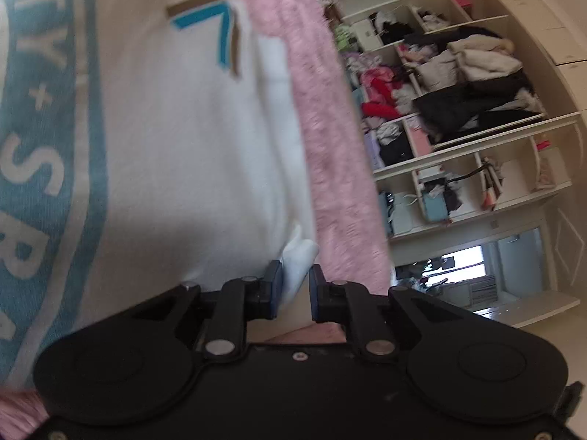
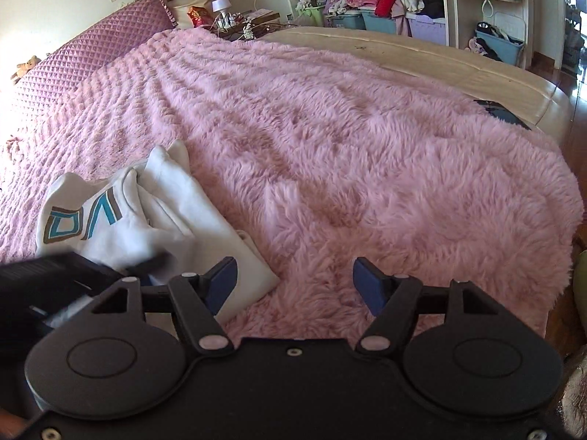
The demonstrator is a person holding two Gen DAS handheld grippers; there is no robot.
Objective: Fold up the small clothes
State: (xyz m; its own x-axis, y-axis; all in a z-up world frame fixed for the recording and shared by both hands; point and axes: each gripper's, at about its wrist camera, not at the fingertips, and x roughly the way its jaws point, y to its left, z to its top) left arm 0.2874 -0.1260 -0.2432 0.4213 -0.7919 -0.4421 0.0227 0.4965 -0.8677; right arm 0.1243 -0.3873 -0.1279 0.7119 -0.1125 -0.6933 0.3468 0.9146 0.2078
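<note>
The left gripper (image 1: pixel 296 286) pinches a fold of the white top (image 1: pixel 183 146). The right gripper (image 2: pixel 294 282) hangs released over the pink blanket (image 2: pixel 367 146), beside the top.

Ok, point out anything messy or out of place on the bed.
The white sweatshirt lies crumpled on the pink fluffy blanket, one end bunched upward and its lettering creased. The left tongs pinch a corner of it; the right tongs are open over the blanket. A dark flat object, unidentifiable, sits near the blanket's far edge.
</note>
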